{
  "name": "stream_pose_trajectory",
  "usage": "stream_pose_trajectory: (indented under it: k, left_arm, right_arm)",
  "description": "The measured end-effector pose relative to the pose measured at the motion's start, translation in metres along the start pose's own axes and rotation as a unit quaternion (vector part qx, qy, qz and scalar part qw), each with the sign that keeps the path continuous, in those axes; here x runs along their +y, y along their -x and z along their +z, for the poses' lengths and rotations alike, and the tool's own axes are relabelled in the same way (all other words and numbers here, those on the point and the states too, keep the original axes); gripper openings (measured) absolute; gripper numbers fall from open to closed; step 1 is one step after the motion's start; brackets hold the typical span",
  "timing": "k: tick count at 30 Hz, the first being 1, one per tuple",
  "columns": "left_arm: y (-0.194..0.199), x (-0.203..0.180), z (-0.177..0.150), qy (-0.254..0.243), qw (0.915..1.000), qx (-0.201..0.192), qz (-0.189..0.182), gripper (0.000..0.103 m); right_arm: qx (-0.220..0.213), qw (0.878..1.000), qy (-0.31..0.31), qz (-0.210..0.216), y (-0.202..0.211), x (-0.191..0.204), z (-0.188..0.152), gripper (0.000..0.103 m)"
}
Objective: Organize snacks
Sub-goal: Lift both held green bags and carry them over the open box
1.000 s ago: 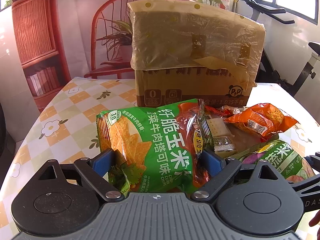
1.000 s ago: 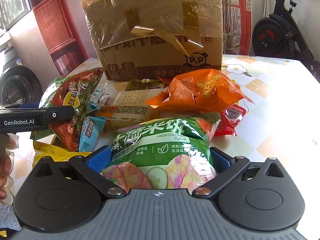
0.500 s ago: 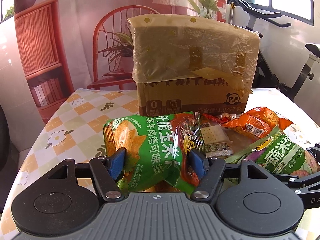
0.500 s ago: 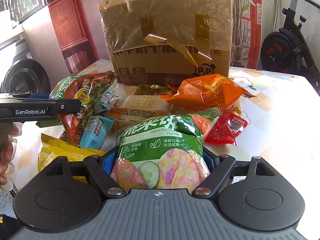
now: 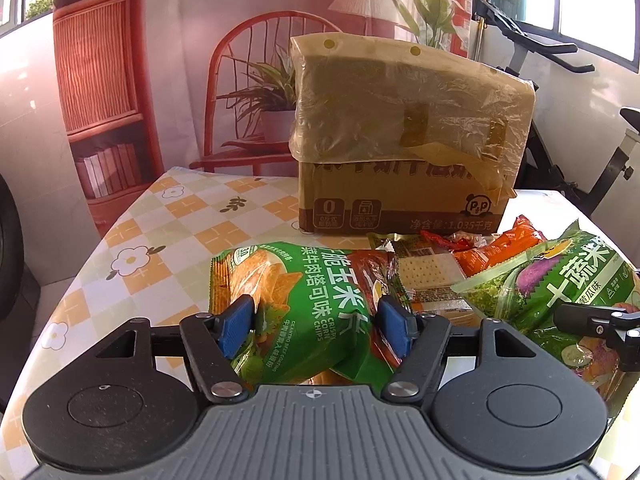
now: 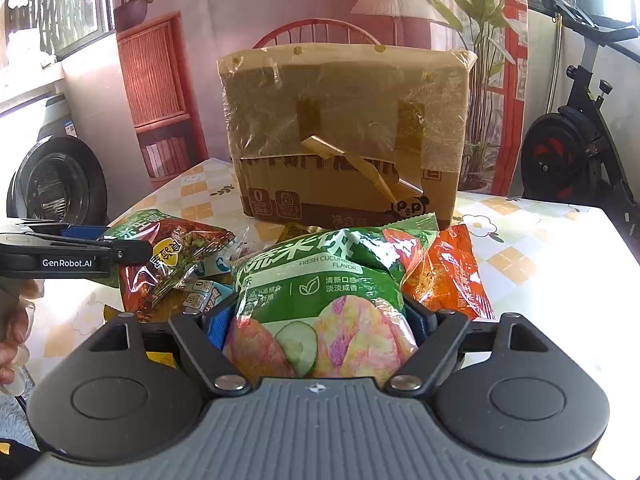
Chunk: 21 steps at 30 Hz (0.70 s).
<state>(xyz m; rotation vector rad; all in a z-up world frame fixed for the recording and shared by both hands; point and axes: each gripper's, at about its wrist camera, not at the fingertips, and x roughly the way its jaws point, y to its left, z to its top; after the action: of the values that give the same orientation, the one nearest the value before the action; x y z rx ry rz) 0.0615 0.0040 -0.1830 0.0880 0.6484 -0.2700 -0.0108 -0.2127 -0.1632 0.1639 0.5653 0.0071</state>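
Two snack bags gripped, left gripper [image 5: 314, 330] pinching green corn-chip bag [image 5: 304, 300] while its jaws ease open, right gripper [image 6: 320, 326] clamping green cucumber-flavour crisp bag [image 6: 324, 300], both near taped brown cardboard box [image 5: 404, 140] on checked tablecloth [image 5: 168, 248].

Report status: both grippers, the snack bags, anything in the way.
Left gripper around corn chips bag, jaws opening. Right gripper shut on cucumber chips bag. Taped cardboard box ahead; loose snacks between.
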Motion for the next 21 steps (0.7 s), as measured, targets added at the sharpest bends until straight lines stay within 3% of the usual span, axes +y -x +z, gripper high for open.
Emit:
stream_pose_trajectory:
  k: [3, 9, 13, 18, 21]
  left_arm:
    - [-0.01, 0.007, -0.003, 0.012, 0.9994, 0.033, -0.002, 0.092]
    - [-0.02, 0.021, -0.007, 0.04, 0.9984, 0.04, -0.004, 0.1]
    - [-0.022, 0.018, -0.007, 0.024, 0.9992, 0.033, -0.003, 0.1]
    - [-0.008, 0.013, -0.001, 0.012, 0.9999, 0.009, -0.007, 0.073]
    - [0.0, 0.014, 0.004, 0.011, 0.9998, -0.003, -0.014, 0.069]
  right_arm:
    - [0.002, 1.0, -0.001, 0.005, -0.001, 0.0, -0.001, 0.081]
    - [-0.002, 1.0, 0.003, 0.011, 0.0, 0.001, 0.0, 0.081]
    - [0.0, 1.0, 0.001, 0.013, -0.001, 0.0, -0.002, 0.081]
    - [-0.004, 1.0, -0.001, 0.014, 0.001, -0.002, -0.001, 0.081]
    - [-0.011, 1.0, -0.002, 0.015, 0.003, -0.004, 0.002, 0.081]
